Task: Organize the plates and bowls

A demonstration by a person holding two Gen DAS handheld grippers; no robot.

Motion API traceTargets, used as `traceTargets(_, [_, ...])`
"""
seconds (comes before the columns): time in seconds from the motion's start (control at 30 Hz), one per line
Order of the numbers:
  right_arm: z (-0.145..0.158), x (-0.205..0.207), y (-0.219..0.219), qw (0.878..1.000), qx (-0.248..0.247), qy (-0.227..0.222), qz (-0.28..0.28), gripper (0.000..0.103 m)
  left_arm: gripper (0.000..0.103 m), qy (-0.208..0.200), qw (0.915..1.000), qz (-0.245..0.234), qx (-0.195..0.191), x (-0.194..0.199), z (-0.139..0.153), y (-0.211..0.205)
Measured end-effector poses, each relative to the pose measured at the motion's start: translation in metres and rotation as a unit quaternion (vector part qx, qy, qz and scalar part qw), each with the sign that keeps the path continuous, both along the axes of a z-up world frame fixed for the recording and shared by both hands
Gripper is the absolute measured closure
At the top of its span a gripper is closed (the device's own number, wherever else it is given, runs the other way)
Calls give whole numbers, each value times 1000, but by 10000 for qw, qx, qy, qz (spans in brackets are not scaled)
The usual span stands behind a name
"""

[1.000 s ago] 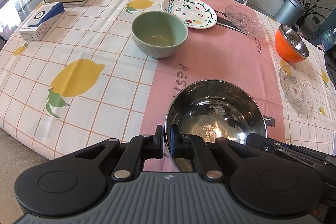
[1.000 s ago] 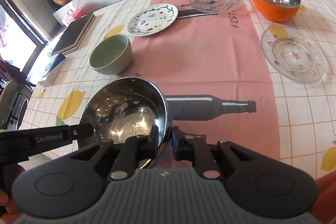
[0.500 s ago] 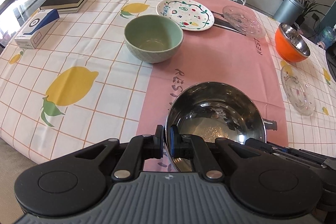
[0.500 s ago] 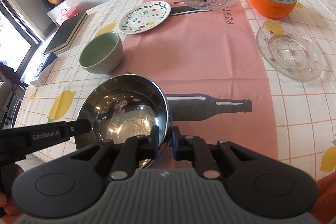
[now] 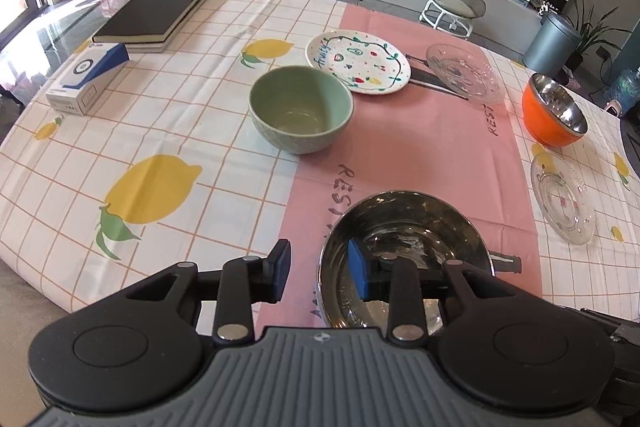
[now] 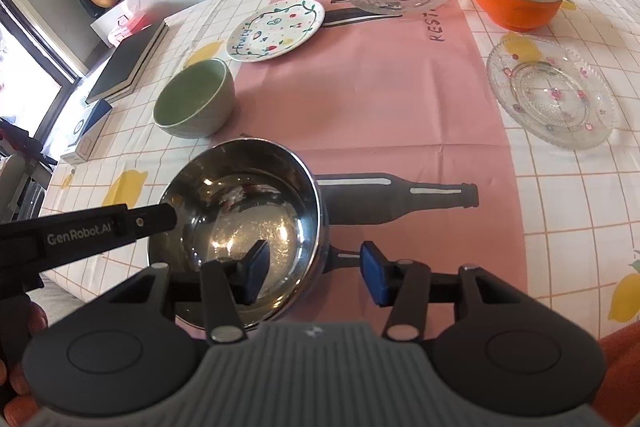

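Both sets of my fingers are opening, pads clear of the steel bowl (image 5: 404, 227). Left gripper (image 5: 318, 273) straddles the bowl's left rim: one finger outside, one inside, gap on both sides. Right gripper (image 6: 314, 273) straddles the right rim the same way, nothing pressed. The bowl sits on the pink strip of the tablecloth (image 5: 160, 131), near the table's front edge, beside the printed bottle.

Left to right on the table: black book (image 5: 154, 11) and blue-white box (image 5: 86, 79) at the far left. Green bowl (image 5: 301, 109) upright, left of centre, just behind the steel one. Painted plate (image 5: 358, 63) behind it, apart. Clear glass plate (image 5: 464, 73) next along. Orange bowl (image 5: 554, 117) far right. Second glass plate (image 5: 562, 203) in front of the orange bowl.
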State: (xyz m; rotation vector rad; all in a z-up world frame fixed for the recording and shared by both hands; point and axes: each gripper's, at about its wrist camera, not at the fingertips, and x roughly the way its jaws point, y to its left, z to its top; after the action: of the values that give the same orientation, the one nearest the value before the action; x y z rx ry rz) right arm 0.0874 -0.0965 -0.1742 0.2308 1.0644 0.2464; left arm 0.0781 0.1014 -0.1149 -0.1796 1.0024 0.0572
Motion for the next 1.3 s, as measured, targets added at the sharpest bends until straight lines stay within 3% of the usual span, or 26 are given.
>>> traceTargets(0.2, [21, -10, -20, 9996, -39, -254, -108, 52, 65, -148, 9988, -370, 282, -1, 32, -19])
traceTargets(0.53, [58, 0, -92, 9940, -282, -799, -699, 45, 65, -398, 9913, -1226, -256, 22, 74, -90])
traceTargets(0.67, [68, 11, -128, 9891, -403, -963, -1038, 43, 65, -462, 9866, -1545, -255, 38, 80, -128])
traceTargets(1.0, [70, 59, -195, 9782, -471, -1190, -1638, 42, 66, -722, 9787, -1908, -243, 94, 68, -204])
traceTargets(1.3, [59, 120, -223, 9735, -650, -1240, -1809, 42, 66, -742, 9801, -1834, -151, 151, 35, -230])
